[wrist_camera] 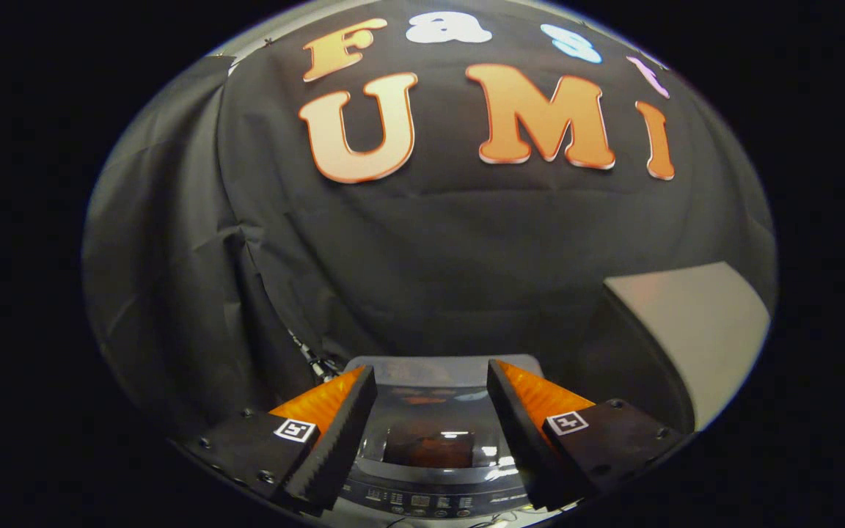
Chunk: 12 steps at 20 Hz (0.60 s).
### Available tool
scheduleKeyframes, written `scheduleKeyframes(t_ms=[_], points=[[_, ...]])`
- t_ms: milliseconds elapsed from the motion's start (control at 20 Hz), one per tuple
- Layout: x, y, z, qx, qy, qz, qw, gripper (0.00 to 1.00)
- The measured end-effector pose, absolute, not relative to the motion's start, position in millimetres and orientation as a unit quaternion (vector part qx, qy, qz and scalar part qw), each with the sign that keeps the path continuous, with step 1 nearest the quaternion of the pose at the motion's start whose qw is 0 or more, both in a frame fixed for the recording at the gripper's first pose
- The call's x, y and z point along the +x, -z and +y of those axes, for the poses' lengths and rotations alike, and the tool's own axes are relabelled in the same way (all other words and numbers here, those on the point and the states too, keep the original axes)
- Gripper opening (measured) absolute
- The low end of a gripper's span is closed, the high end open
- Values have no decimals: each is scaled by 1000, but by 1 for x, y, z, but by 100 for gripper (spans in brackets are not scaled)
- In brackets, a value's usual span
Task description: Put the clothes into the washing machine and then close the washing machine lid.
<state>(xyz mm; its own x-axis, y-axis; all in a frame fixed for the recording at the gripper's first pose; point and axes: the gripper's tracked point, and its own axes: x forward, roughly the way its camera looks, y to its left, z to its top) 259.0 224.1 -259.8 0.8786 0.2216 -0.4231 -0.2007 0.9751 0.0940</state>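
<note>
- Washer [433,440] below and between the fingers, lid [430,418] apparently down, glossy.
- Gripper [431,381] fingers spread apart, holding nothing.
- Pale table [694,323] right of washer.
- Black cloth wall [430,249] behind.
- Cables [316,365] at washer's left rear.
</note>
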Motion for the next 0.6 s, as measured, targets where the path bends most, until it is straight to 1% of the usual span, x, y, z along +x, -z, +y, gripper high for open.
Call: scheduleKeyframes(t_ms=[200,600], points=[[240,187,200,30,-102,159,982,98],[188,96,119,22,-66,73,995,98]])
